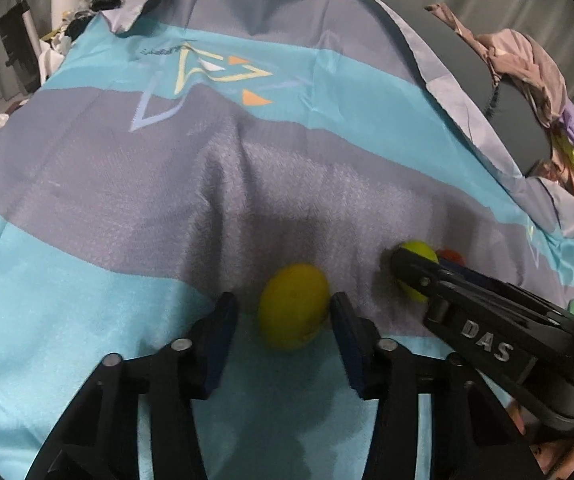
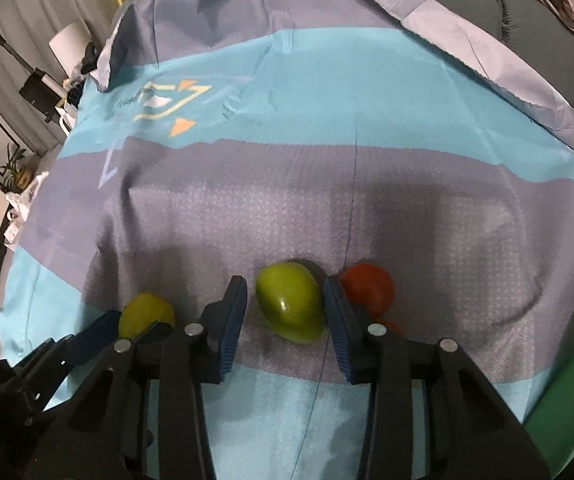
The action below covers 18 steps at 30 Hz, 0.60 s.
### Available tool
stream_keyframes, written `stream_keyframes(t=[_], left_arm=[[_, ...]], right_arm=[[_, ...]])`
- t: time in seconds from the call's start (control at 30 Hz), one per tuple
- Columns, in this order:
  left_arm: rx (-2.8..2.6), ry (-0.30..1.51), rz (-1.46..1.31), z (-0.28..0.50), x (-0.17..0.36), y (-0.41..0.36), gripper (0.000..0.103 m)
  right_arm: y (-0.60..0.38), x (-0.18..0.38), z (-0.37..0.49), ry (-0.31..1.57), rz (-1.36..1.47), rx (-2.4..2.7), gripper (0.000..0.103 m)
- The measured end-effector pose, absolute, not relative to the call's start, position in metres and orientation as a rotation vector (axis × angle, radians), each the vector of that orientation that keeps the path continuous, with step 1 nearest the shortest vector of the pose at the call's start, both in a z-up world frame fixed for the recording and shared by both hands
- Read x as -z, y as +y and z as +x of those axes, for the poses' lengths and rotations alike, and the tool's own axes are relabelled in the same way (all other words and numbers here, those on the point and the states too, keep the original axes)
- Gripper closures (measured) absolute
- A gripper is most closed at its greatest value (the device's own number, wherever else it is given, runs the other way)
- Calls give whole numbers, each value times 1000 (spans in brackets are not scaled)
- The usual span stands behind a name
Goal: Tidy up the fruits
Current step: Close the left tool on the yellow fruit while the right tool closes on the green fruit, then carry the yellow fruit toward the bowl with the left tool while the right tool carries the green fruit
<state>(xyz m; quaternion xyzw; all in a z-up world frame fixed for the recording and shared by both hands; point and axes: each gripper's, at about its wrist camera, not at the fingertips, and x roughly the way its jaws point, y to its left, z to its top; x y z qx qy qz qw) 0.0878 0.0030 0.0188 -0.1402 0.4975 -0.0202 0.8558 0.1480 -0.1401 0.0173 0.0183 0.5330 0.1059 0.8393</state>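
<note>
both fingers bracket fruit, contact unclear: left (image 1: 285,312) lemon (image 1: 293,306), right (image 2: 285,308) green fruit (image 2: 291,302).

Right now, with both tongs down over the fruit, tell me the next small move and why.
Probably finish closing the right tongs on the green fruit. It lies on the striped cloth between the pads: the right pad seems to touch it, but a gap shows on the left. The left tongs sit likewise around the yellow fruit. The red fruit lies close beside, so lift straight up afterwards.
</note>
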Motion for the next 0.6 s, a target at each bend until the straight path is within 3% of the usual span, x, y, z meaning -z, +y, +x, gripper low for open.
stream_keyframes(t=[0.13, 0.6], left_arm=[[29, 1051, -256, 88, -17, 0, 64], [18, 1037, -230, 78, -25, -4, 66]], right_arm=[[-137, -13, 144, 1095, 9, -223, 69], [-155, -30, 110, 1090, 83, -272, 68]])
